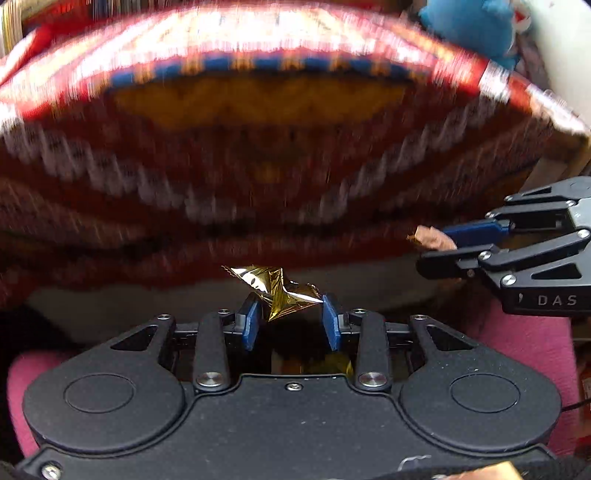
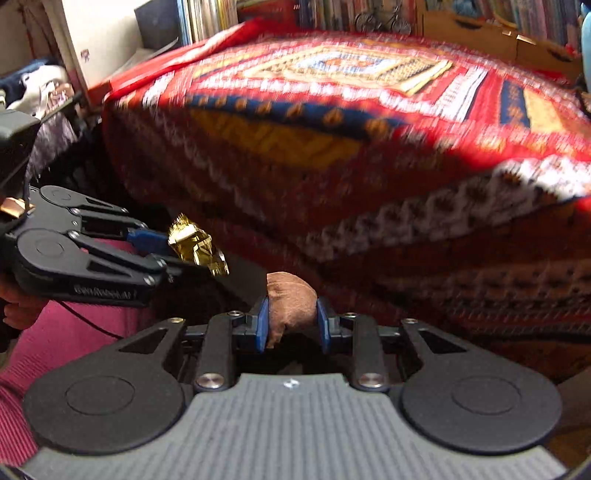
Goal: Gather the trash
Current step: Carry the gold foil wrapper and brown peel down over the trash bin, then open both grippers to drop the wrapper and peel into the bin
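A crumpled gold foil wrapper [image 1: 279,290] sits between the blue pads of my left gripper [image 1: 291,314], which is shut on it. The same gold foil wrapper [image 2: 195,245] shows at the left gripper's tip in the right wrist view. My right gripper [image 2: 291,321] is shut on a crumpled brown paper wad [image 2: 291,299]. In the left wrist view that brown paper wad [image 1: 432,238] sticks out of the right gripper's fingers [image 1: 476,230] at the right edge. Both grippers hang in front of the draped side of a red patterned cloth [image 2: 332,122].
The red, blue and yellow patterned cloth [image 1: 258,155] covers a table and hangs over its near edge. Behind it stand shelves of books [image 2: 332,14] and a cardboard box [image 2: 476,33]. Pink clothing [image 2: 70,332] of the person lies below the grippers. A blue soft toy [image 1: 472,26] sits far right.
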